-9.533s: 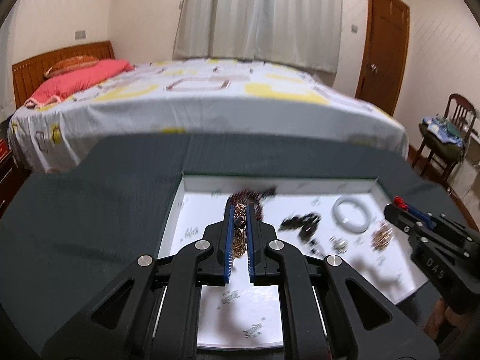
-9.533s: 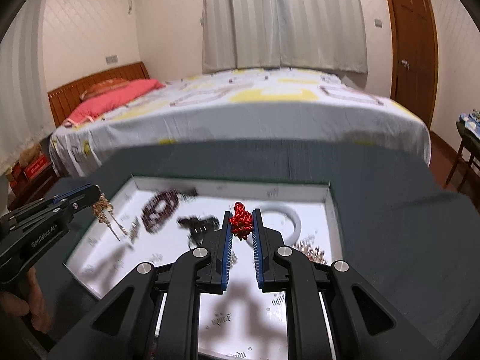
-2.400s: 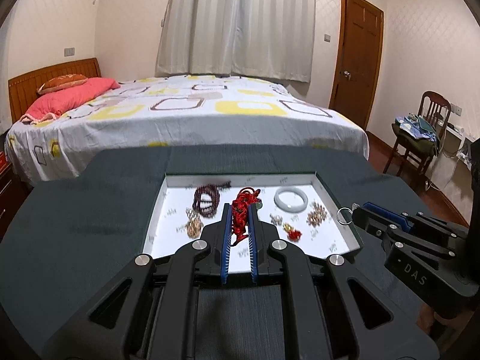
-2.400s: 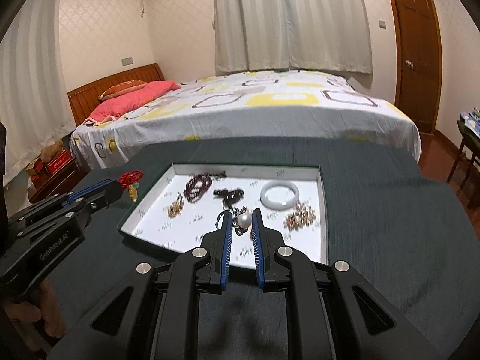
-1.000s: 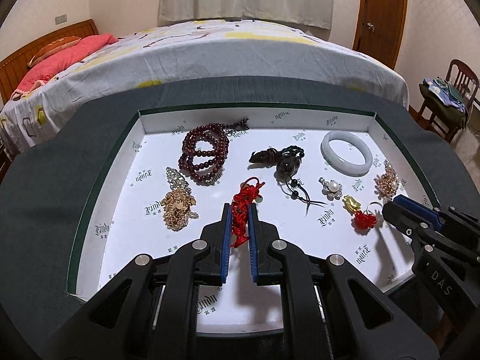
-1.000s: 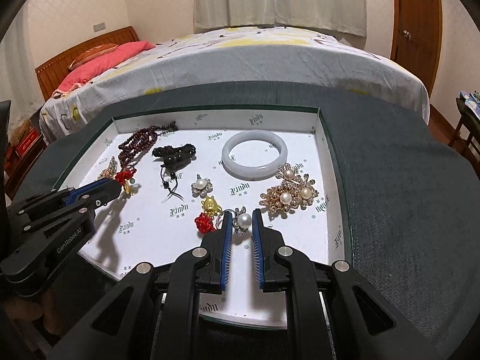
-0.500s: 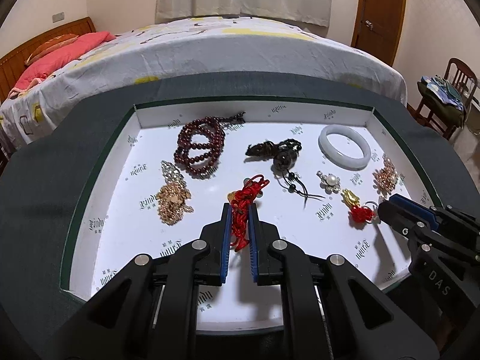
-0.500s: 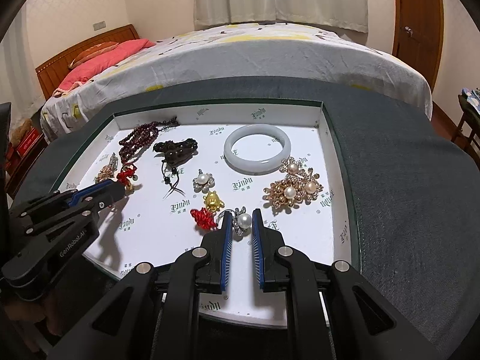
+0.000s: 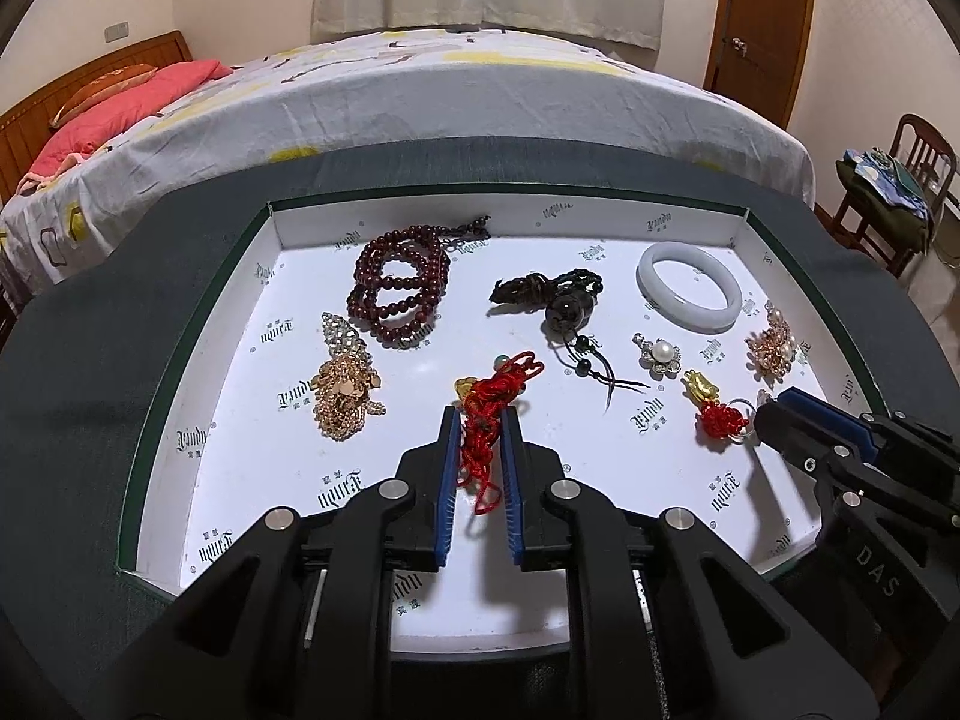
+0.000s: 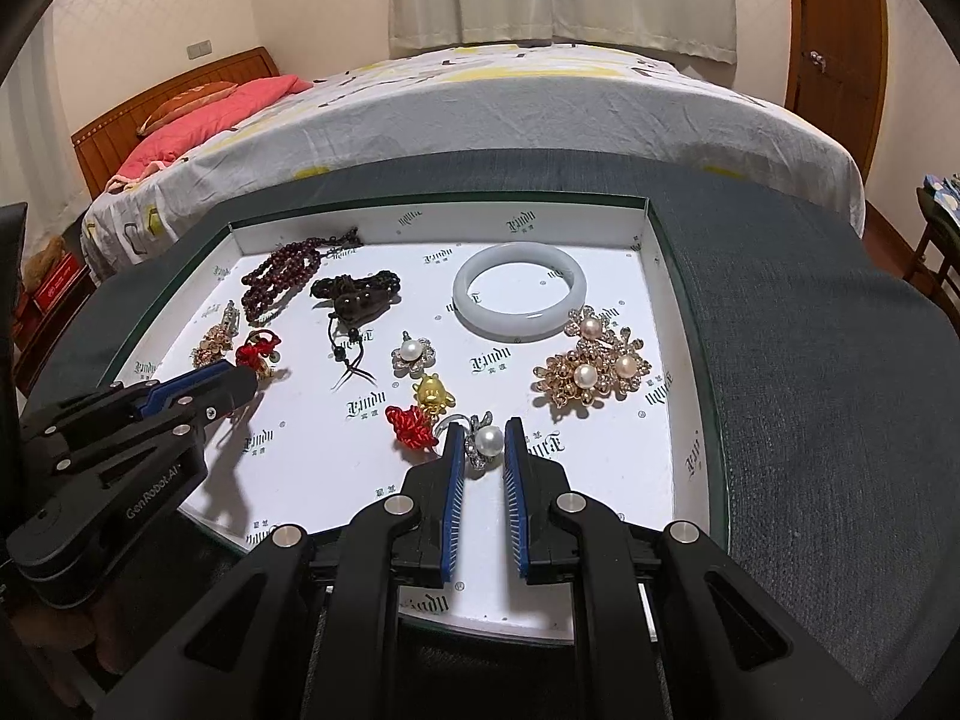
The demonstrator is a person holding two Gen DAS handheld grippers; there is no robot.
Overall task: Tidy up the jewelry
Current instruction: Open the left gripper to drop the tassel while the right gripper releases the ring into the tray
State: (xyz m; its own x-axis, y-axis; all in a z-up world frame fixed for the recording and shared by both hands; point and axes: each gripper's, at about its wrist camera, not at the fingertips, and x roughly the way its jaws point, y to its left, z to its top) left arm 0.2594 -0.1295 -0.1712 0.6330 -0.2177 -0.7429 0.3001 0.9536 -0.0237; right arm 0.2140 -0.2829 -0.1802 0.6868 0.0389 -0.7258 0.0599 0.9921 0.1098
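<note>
A white tray (image 9: 240,432) holds the jewelry. My left gripper (image 9: 480,414) is low over the tray's middle and its jaws are opening. The red cord charm (image 9: 498,384) lies loosely between them, its end on the tray floor. My right gripper (image 10: 483,429) is shut on a pearl ornament (image 10: 487,441) with a metal ring, just above the tray's front right. Next to it lies a gold charm with a red knot (image 10: 420,408). In the left wrist view the right gripper (image 9: 774,414) enters from the right.
Also in the tray are dark red beads (image 9: 396,294), a gold coin ornament (image 9: 345,390), a black cord pendant (image 9: 564,306), a white bangle (image 9: 687,294), a pearl flower (image 9: 660,354) and a gold pearl brooch (image 10: 591,369). Dark cloth (image 10: 810,360) surrounds it, with a bed (image 10: 510,102) behind.
The left jaws have parted a little and the red cord now sits slack between them. The right gripper still grips the pearl ornament, and neither hand has visibly moved.
</note>
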